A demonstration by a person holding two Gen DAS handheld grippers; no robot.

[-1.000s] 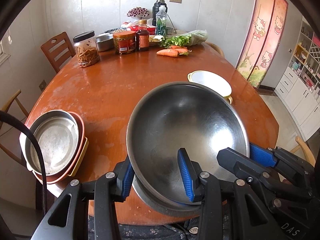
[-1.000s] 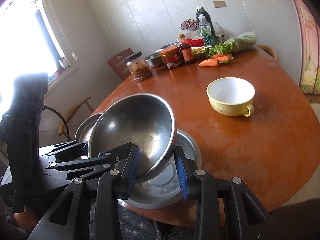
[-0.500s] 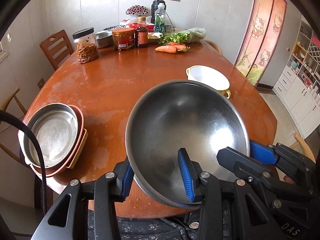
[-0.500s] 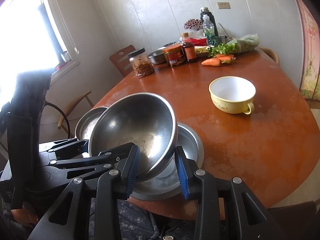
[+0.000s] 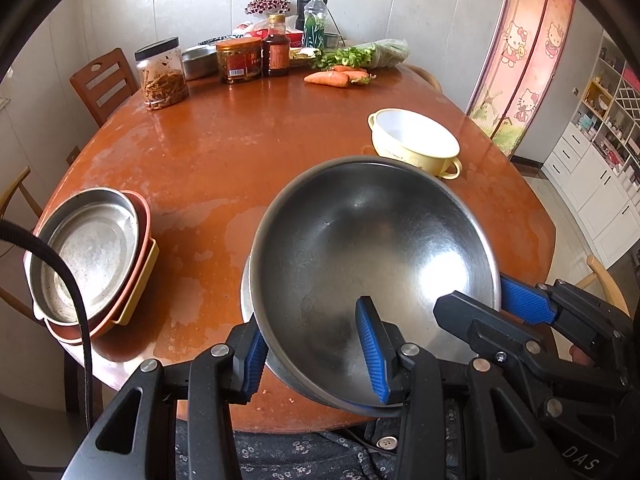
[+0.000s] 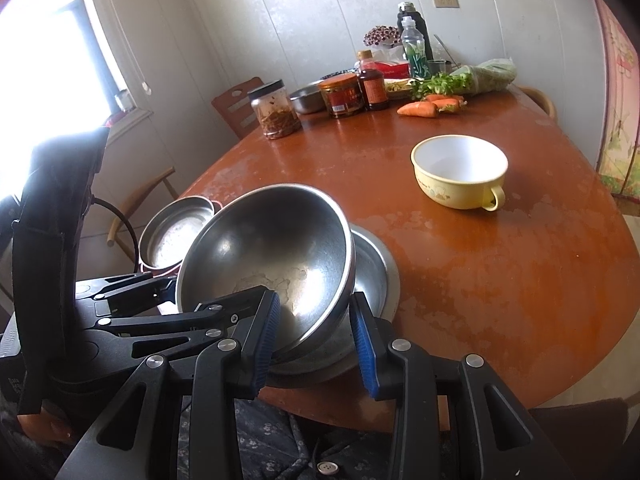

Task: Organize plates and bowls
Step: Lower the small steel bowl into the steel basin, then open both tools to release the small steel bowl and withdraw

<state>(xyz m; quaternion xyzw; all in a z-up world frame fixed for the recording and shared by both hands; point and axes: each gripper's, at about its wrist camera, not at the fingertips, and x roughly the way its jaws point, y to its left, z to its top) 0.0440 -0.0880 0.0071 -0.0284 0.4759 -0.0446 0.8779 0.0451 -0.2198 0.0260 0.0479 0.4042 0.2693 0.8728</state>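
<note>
From the left wrist view, the left gripper (image 5: 316, 354) is clamped on the near rim of a large steel bowl (image 5: 372, 256), one blue pad inside the wall and the other outside, and the bowl is tipped up above a shallow steel dish (image 5: 245, 288) that peeks out beneath it at the near edge of the tabletop (image 5: 224, 152). The right gripper (image 5: 496, 304) pinches the same rim further round on the right. Off to the left sits a stack: a steel pan (image 5: 86, 252) nested in a reddish dish (image 5: 138, 256) over a yellow one. A yellow handled bowl (image 5: 414, 144) stands alone beyond the steel bowl. In the right wrist view, the right gripper (image 6: 314, 334) straddles the steel bowl's (image 6: 272, 252) lower rim, one pad inside and the other just outside the wall; I judge it closed on the rim. The left gripper (image 6: 172, 288) holds the opposite edge, and the shallow steel dish (image 6: 380, 276) lies directly under the tilted bowl. That bowl looks thin, rigid and light, but polished and slippery, so I'd say a grip on the rolled rim, as here, is the sensible hold; any slack and it could slide or clang. The yellow handled bowl (image 6: 460, 172) looks more fragile and is best taken by its rim.
</note>
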